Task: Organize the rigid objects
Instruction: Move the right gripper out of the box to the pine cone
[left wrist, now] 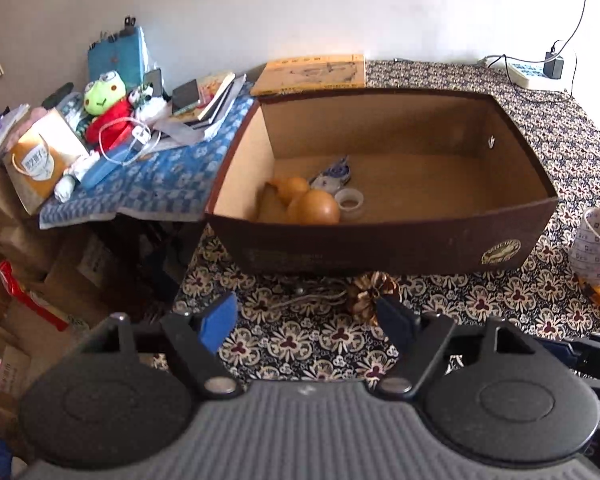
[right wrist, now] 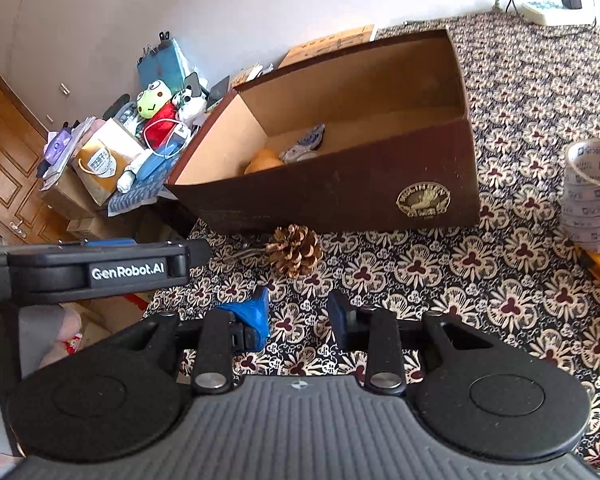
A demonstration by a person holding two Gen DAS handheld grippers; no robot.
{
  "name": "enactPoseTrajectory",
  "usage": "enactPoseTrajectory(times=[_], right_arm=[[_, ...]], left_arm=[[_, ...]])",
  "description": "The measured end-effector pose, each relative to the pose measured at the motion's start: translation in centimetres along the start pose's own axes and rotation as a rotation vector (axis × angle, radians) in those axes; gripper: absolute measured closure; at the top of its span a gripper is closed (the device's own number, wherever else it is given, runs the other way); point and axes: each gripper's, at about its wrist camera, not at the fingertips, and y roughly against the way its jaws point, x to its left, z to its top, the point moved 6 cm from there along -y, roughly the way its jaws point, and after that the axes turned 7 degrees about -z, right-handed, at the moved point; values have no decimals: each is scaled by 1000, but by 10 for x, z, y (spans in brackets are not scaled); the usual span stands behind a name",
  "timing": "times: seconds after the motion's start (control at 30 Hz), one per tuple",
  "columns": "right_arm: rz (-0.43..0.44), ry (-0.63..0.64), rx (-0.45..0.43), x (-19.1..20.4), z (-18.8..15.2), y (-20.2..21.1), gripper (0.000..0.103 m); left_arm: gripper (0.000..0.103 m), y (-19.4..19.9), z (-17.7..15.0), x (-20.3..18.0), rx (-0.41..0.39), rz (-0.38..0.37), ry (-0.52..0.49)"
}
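A dark brown cardboard box (left wrist: pixel 380 246) stands open on the patterned cloth, also in the right wrist view (right wrist: pixel 340 192). Inside lie orange gourds (left wrist: pixel 312 206), a clear tape roll (left wrist: pixel 349 200) and a blue-white item (left wrist: pixel 334 174). A pine cone (right wrist: pixel 294 250) lies on the cloth just in front of the box; in the left wrist view the pine cone (left wrist: pixel 366 300) sits close by the right finger. My left gripper (left wrist: pixel 306 322) is open and empty. My right gripper (right wrist: pixel 298 318) is open and empty, a little short of the pine cone.
A stack of tape rolls (right wrist: pixel 592 196) stands at the right. A power strip (left wrist: pixel 534 74) lies at the back right. A cluttered side table (left wrist: pixel 140 176) with a frog plush (left wrist: pixel 104 94), books and bags is to the left. Cardboard boxes (left wrist: pixel 60 280) fill the floor below.
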Motion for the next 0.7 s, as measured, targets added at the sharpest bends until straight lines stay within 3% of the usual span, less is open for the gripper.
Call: enactPoseTrajectory(times=[0.3,0.7], right_arm=[[42,-61,72,-7,-2,-28,88],[50,-148,80,-8,27,-60,87]], left_arm=[[22,-30,-24,12,81,12,28],[20,-65,-54,23,137,-162,-64]])
